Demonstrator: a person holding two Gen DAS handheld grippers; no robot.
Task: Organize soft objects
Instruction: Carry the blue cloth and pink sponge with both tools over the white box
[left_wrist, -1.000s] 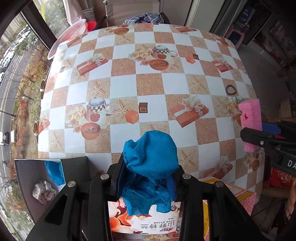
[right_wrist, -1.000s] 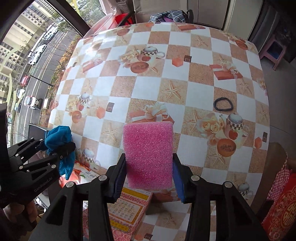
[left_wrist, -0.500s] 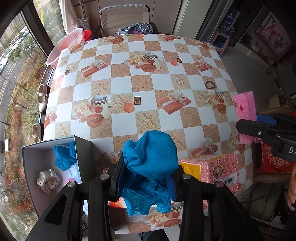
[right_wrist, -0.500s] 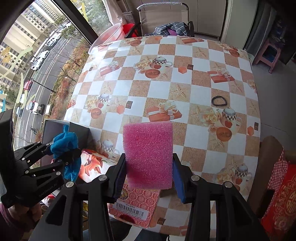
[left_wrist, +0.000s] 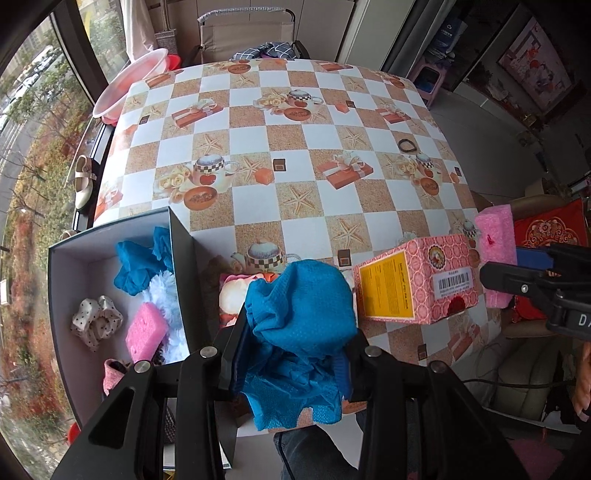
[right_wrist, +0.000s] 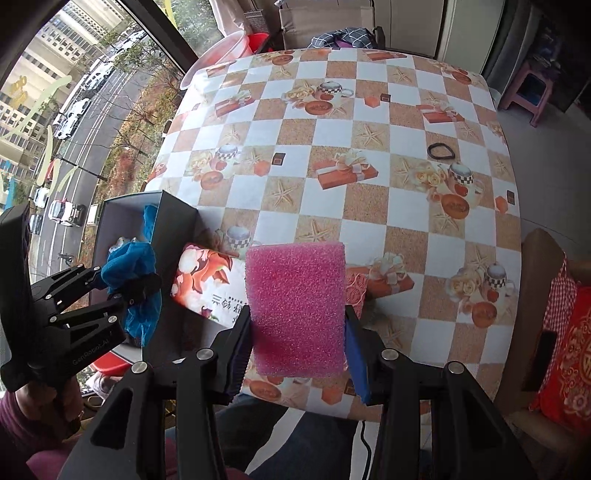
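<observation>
Several soft things are already lying in the open box (left_wrist: 59, 280) off to the left of the left gripper's (left_wrist: 295, 350) fingers: a crumpled blue cloth (left_wrist: 138, 264), a white fluffy piece (left_wrist: 164, 295), a spotted scrunchie (left_wrist: 96, 321) and a pink sponge in the box (left_wrist: 144, 332). Between those fingers a bunched blue rag (left_wrist: 299, 314) is being pinched, hanging above the table's near edge and not yet over the box. Further right, the right gripper (right_wrist: 295, 350) is squeezing an upright pink foam block (right_wrist: 295, 310) between its pads, in the air over the tablecloth (right_wrist: 369, 206). Well ahead of its fingers a black hair tie (right_wrist: 439, 150) is sitting alone on the cloth. Judging by this, most sorting is done; two held items and probably the tie are remaining.
</observation>
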